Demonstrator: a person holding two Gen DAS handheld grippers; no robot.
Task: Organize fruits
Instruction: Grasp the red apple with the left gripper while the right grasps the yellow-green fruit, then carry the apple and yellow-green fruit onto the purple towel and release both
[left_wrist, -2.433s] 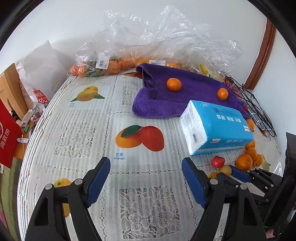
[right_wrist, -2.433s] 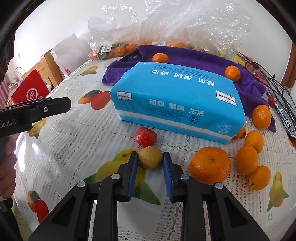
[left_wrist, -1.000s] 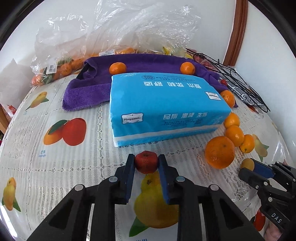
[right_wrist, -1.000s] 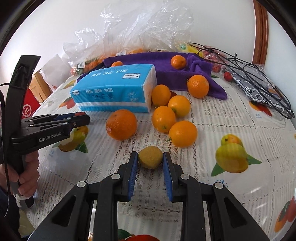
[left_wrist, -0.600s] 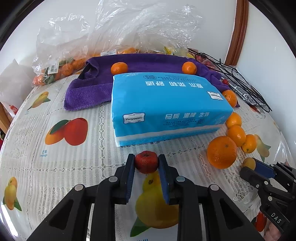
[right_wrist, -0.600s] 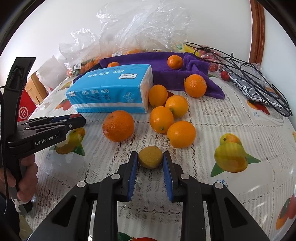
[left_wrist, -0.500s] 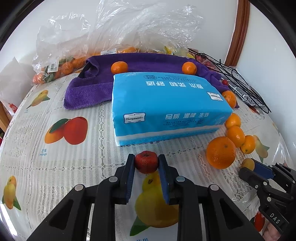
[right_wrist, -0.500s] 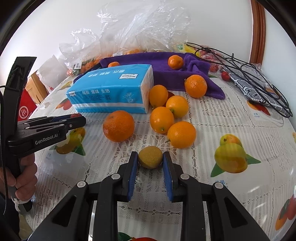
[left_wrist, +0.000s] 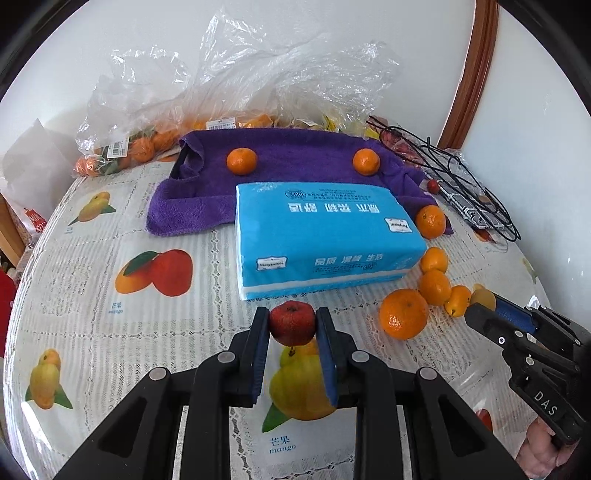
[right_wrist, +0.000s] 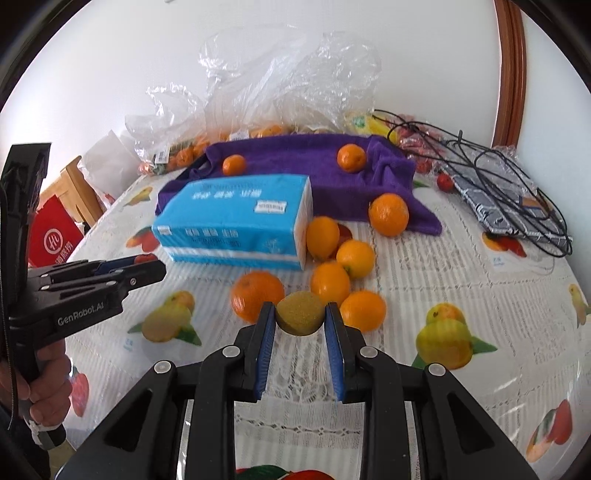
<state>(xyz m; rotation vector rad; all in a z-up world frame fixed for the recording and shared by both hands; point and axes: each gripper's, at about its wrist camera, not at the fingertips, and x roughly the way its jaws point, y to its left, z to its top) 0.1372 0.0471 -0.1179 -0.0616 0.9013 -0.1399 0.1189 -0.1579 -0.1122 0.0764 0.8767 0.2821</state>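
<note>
Holding a small red fruit (left_wrist: 292, 322) between its two blue pads, the left gripper (left_wrist: 291, 334) is squeezed tight on it, above the tabletop (left_wrist: 92, 325) with its fruit-picture cloth. Just past this gripper lies a blue tissue pack (left_wrist: 325, 236), and behind the pack is a purple towel (left_wrist: 295, 166) with two little oranges on it. To the right of the gripper sits a big orange (left_wrist: 403, 314), with more small oranges (left_wrist: 435, 286) near it. The right gripper (right_wrist: 300, 325) is closed on a round yellow-green fruit (right_wrist: 300, 313), which fills the gap between its pads. Right behind this gripper is a bunch of oranges (right_wrist: 330, 282) on the tabletop, and the tissue pack (right_wrist: 236, 229) is farther off to its left. A hand (right_wrist: 44, 391) at the left edge holds the handle of the other gripper. Clear plastic bags (right_wrist: 280, 85) with more fruit lie far back by the wall, and black wires (right_wrist: 491, 173) are far off to the right.
</note>
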